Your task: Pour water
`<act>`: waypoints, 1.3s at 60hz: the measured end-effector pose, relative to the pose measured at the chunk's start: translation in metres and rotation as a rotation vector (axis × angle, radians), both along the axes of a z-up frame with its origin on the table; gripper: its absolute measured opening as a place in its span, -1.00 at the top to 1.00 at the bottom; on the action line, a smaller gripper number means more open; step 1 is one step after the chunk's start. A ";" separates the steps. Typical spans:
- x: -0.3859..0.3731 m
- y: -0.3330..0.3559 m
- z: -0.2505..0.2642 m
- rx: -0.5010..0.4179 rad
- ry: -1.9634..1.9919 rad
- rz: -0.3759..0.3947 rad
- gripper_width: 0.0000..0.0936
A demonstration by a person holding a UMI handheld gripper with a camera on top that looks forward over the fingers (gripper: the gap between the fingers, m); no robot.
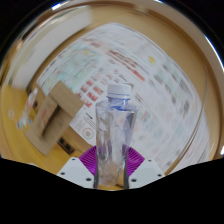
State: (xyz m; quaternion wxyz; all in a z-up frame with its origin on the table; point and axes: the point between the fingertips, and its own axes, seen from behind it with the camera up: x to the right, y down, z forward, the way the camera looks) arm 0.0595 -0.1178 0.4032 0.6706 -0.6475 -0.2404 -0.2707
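Note:
A clear plastic water bottle with a blue cap stands upright between my gripper's two fingers. The purple pads press on its lower body from both sides, so the gripper is shut on the bottle. The bottle seems lifted above the wooden table. Its base is hidden between the fingers. No cup or other vessel shows.
A brown cardboard box lies on the table to the left of the bottle. A large white printed sheet with coloured pictures covers the table beyond the bottle and to the right.

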 end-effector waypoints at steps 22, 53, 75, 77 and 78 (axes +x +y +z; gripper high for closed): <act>0.019 0.005 -0.185 -0.284 0.577 0.048 0.29; 0.033 -0.006 -0.319 -0.378 0.649 0.001 0.20; 0.036 -0.038 -0.329 -0.520 0.680 -0.118 -0.80; 0.035 -0.048 -0.322 -0.522 0.671 -0.130 -0.84; 0.035 -0.053 -0.318 -0.521 0.668 -0.136 -0.84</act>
